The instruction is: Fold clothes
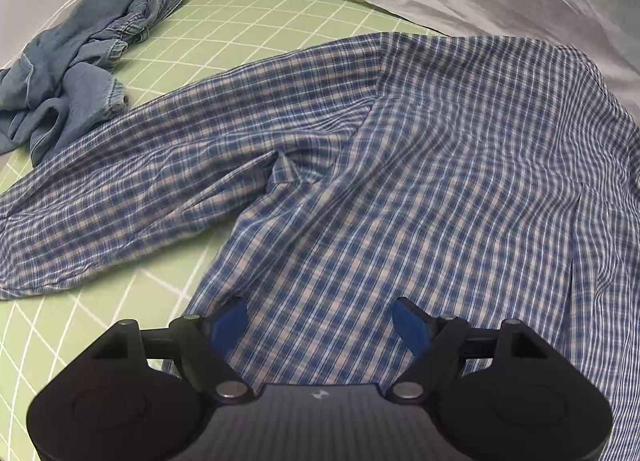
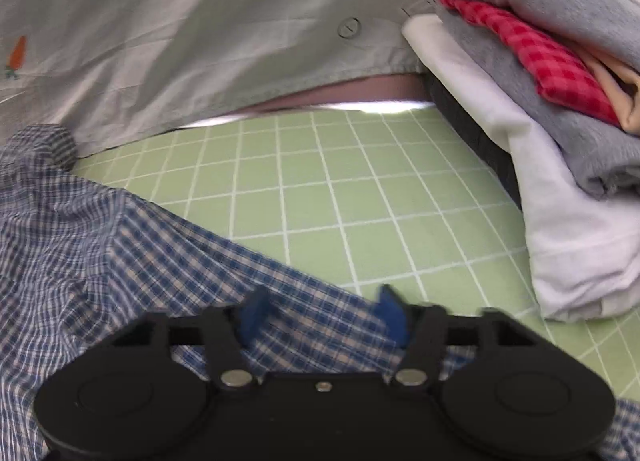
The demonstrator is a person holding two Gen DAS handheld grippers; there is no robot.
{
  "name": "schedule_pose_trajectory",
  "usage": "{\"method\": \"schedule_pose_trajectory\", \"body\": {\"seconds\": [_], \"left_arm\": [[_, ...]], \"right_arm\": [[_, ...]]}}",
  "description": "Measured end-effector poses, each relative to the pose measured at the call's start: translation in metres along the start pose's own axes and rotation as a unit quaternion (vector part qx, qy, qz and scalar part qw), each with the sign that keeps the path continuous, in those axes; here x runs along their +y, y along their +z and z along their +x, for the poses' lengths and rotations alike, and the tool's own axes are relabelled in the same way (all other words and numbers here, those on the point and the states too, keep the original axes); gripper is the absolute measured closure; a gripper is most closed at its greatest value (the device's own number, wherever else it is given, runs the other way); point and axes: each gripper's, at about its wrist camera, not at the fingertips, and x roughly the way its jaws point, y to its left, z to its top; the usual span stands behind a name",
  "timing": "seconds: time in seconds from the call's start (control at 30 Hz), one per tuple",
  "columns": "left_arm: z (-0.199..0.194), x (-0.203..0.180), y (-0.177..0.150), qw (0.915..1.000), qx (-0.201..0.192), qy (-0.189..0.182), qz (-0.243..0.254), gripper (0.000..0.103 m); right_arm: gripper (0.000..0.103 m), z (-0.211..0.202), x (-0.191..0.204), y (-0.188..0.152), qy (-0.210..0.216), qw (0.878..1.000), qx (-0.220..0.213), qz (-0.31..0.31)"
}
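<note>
Here the plaid shirt (image 1: 400, 165) is lying spread on the green grid mat (image 1: 256, 33), ready for folding. Left claw (image 1: 320, 325) is hovering spread over its body, pinching nothing; right claw (image 2: 320, 315) is hanging part-spread over the shirt's edge beside the folded stack (image 2: 560, 101), apparently lining up a grab.

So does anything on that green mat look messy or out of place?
Yes. A denim garment lies crumpled in a heap at the far left edge of the green mat, unlike the plaid shirt spread out beside it. Folded clothes sit stacked at the mat's right.
</note>
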Motion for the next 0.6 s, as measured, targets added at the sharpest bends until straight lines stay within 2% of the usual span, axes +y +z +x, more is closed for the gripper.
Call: {"method": "schedule_pose_trajectory", "body": {"seconds": [0.03, 0.07, 0.2, 0.3, 0.33, 0.37, 0.4, 0.43, 0.5, 0.57, 0.6], "left_arm": [[0.001, -0.001, 0.001, 1.0, 0.0, 0.0, 0.0, 0.022], [0.001, -0.003, 0.002, 1.0, 0.0, 0.0, 0.0, 0.022], [0.001, -0.004, 0.002, 1.0, 0.0, -0.003, 0.0, 0.022], [-0.002, -0.003, -0.001, 1.0, -0.001, -0.005, -0.003, 0.022], [-0.003, -0.001, -0.002, 1.0, -0.001, -0.005, -0.005, 0.022], [-0.003, 0.0, -0.003, 1.0, 0.0, -0.006, -0.008, 0.022], [-0.003, 0.001, -0.004, 0.9999, 0.001, -0.007, -0.01, 0.022], [-0.003, 0.002, -0.004, 0.9999, 0.001, -0.008, -0.011, 0.022], [-0.003, 0.004, -0.005, 0.9999, 0.001, -0.008, -0.01, 0.021], [-0.004, 0.005, -0.005, 0.9999, 0.001, -0.008, -0.008, 0.021], [-0.004, 0.005, -0.005, 0.9999, 0.001, -0.008, -0.008, 0.021]], "right_arm": [[0.095, 0.002, 0.0, 0.002, 0.0, 1.0, 0.001, -0.008], [0.103, 0.003, 0.001, 0.004, 0.001, 1.0, 0.001, -0.016], [0.103, 0.009, 0.002, 0.012, 0.002, 0.999, 0.003, -0.047], [0.102, 0.008, 0.002, 0.012, 0.006, 0.999, 0.01, -0.043], [0.097, 0.008, 0.001, 0.013, 0.007, 0.999, 0.012, -0.042], [0.078, 0.008, 0.001, 0.013, 0.008, 0.999, 0.014, -0.041], [0.065, 0.007, 0.001, 0.013, 0.01, 0.999, 0.017, -0.039], [0.048, 0.007, 0.001, 0.014, 0.011, 0.999, 0.019, -0.038], [0.045, 0.007, 0.0, 0.01, 0.015, 0.999, 0.023, -0.038], [0.029, 0.006, -0.004, 0.005, 0.025, 0.999, 0.019, -0.02], [0.026, 0.006, -0.005, 0.003, 0.032, 0.999, 0.013, -0.017]]}}
